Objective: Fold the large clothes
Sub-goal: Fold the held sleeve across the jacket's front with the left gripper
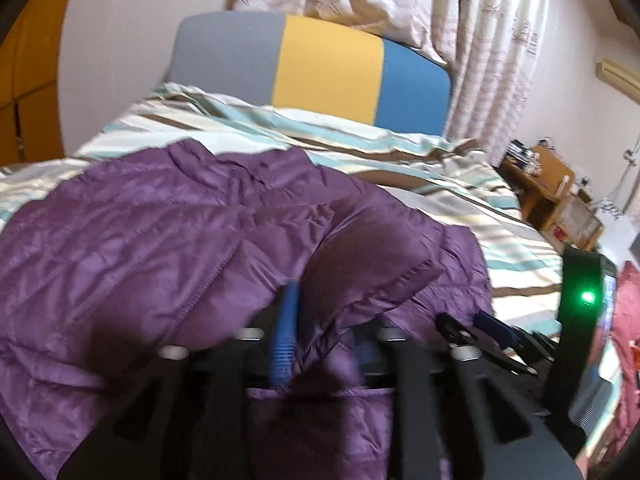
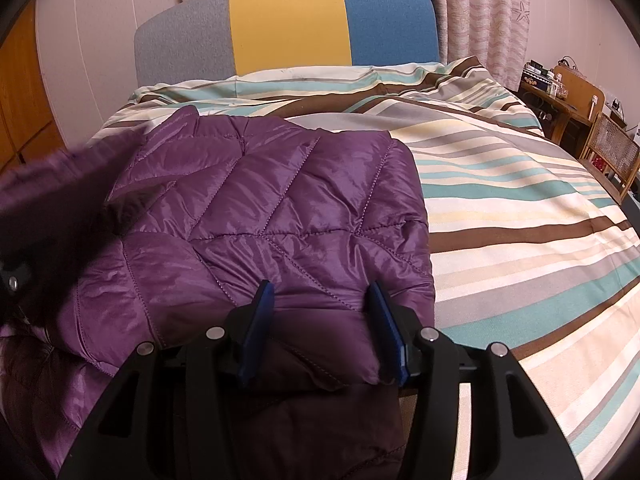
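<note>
A purple quilted jacket [image 2: 256, 216] lies across the left and centre of the right wrist view, spread on a striped duvet [image 2: 520, 216] of cream, teal, brown and grey bands that fills the right half of the frame. In that view the right gripper [image 2: 320, 332] sits at the bottom centre with its two blue-padded fingers [image 2: 258, 328] spread well apart, one on each side of the jacket's lower hem, and nothing is pinched between them; the fabric bulges up in the gap. At the left edge of the same frame a dark, blurred shape crosses over the jacket's sleeve area, too smeared to identify. In the left wrist view, which is motion-blurred, the left gripper [image 1: 320, 344] at the bottom centre has a raised fold of the jacket [image 1: 168, 240] draped into it, with one blue finger [image 1: 285, 336] visible against the cloth; the other finger is hidden behind the fold, so I cannot tell whether the claw is pinching the fabric or merely pushed into it. A headboard [image 2: 288, 24] in grey, yellow and blue panels stands at the top centre, with patterned curtains [image 1: 496, 40] above and to its right.
</note>
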A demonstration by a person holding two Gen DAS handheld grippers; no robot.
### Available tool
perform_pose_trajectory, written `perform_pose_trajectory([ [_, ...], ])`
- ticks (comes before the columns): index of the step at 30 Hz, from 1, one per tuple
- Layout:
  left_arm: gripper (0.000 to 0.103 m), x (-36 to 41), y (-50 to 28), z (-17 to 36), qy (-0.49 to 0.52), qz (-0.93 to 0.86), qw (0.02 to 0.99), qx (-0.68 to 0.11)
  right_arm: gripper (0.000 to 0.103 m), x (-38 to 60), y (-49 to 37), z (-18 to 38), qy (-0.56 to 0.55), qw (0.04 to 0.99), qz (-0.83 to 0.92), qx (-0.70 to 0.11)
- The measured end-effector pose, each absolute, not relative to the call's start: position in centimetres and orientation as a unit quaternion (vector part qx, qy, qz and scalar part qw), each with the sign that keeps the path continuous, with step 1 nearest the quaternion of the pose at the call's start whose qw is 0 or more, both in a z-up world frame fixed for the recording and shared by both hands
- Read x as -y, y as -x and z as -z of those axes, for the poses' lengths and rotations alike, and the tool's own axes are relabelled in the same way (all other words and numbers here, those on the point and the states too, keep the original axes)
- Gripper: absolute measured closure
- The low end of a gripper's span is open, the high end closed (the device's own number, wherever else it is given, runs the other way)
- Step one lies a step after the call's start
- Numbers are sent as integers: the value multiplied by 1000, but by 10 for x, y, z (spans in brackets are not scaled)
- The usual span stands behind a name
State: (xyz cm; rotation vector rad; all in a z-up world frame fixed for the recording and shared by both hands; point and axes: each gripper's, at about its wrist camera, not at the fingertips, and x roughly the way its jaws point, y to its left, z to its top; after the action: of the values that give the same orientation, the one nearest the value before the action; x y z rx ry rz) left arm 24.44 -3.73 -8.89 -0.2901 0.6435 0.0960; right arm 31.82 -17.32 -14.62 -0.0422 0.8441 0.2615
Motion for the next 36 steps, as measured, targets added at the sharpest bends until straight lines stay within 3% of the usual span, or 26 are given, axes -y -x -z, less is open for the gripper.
perform_pose_trajectory([
  [2,16,36,-231,84,152,-43,942,-296,53,174,-318,146,21,904,-127,-408],
  [9,16,6,-186,69,193,-29,942,-272,51,175,-319,145,13,905,-131,-405],
  [12,16,-31,-167,67,213,-75,940,-254,47,177,-317,140,4,906,-138,-400],
  [16,16,-83,-150,76,202,-189,925,-262,48,176,-308,114,-23,911,-156,-381],
  [22,16,-122,-144,103,265,-227,890,-293,51,100,-300,81,11,895,-260,-363],
  [30,13,-129,-147,115,292,-198,887,-298,50,54,-343,138,47,877,-224,-423],
  [36,14,-129,-139,109,301,-200,887,-289,50,58,-340,151,60,885,-212,-410],
])
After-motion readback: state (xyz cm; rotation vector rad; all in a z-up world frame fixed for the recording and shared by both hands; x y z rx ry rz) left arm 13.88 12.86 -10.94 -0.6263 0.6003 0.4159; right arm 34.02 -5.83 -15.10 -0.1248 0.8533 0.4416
